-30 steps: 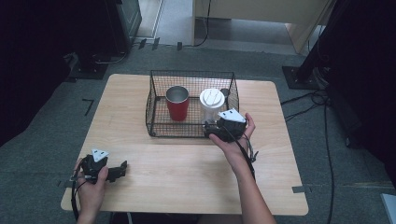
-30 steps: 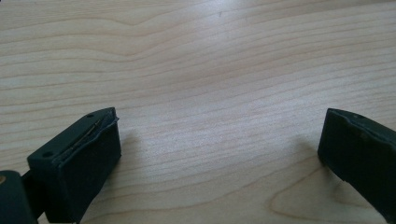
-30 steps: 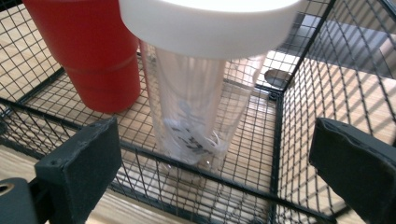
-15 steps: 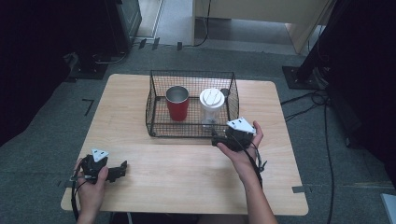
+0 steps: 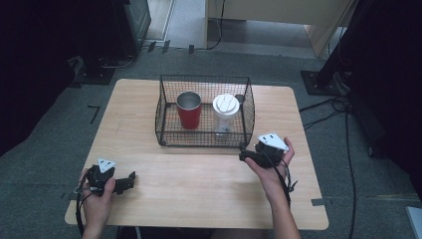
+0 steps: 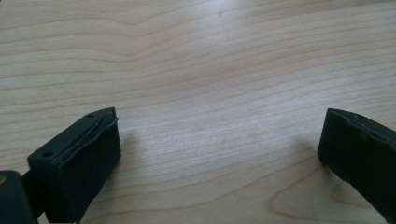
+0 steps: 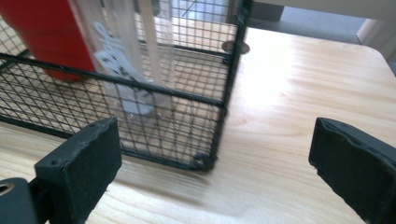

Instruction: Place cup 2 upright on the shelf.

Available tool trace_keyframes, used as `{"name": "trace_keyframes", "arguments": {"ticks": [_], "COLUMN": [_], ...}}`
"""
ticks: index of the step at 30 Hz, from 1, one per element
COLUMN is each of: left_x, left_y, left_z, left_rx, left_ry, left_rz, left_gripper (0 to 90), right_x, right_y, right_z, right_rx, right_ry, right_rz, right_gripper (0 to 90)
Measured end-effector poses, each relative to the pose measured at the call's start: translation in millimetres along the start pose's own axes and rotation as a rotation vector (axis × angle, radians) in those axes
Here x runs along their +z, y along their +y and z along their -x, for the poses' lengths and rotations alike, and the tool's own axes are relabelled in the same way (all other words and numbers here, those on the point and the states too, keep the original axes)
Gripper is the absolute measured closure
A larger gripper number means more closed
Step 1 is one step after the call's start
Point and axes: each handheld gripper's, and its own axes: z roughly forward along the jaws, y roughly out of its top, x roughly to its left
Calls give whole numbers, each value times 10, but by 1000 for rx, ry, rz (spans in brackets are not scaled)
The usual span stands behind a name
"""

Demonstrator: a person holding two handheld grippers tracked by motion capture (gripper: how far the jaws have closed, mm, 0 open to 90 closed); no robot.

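Note:
A black wire basket point(image 5: 204, 78) stands at the back middle of the wooden table point(image 5: 209, 189). Inside it a red cup point(image 5: 189, 109) with a metal lining stands upright on the left, and a white lidded cup point(image 5: 225, 112) stands on the right. My right gripper point(image 5: 245, 154) is held just off the basket's front right corner, open and empty. In the right gripper view the basket corner point(image 7: 224, 84), the red cup point(image 7: 46, 37) and the pale cup point(image 7: 121, 56) lie ahead of the right gripper point(image 7: 215, 158). My left gripper point(image 5: 130, 179) rests open near the front left edge, with bare wood between its jaws point(image 6: 219, 154).
Bare tabletop runs across the front between the two hands and to the right of the basket. Cables point(image 5: 343, 107) trail over the floor on the right. A dark cabinet point(image 5: 132, 20) and a black stand base point(image 5: 318, 79) sit behind the table.
My right hand has drawn back from the white lidded cup, down and right to the basket's front right corner. The cup stays in the basket. The left hand has kept still.

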Motion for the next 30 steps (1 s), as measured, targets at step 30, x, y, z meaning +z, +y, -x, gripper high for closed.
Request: {"name": "trace_keyframes", "arguments": {"ticks": [30], "left_x": [-1], "left_y": [0], "left_z": [0], "left_rx": [1], "left_ry": [0], "left_rz": [0], "left_gripper": [0], "right_x": [-292], "right_y": [-516], "right_z": [624], "right_rx": [91], "right_ry": [-127], "right_rz": [-57], "right_gripper": [26]}}
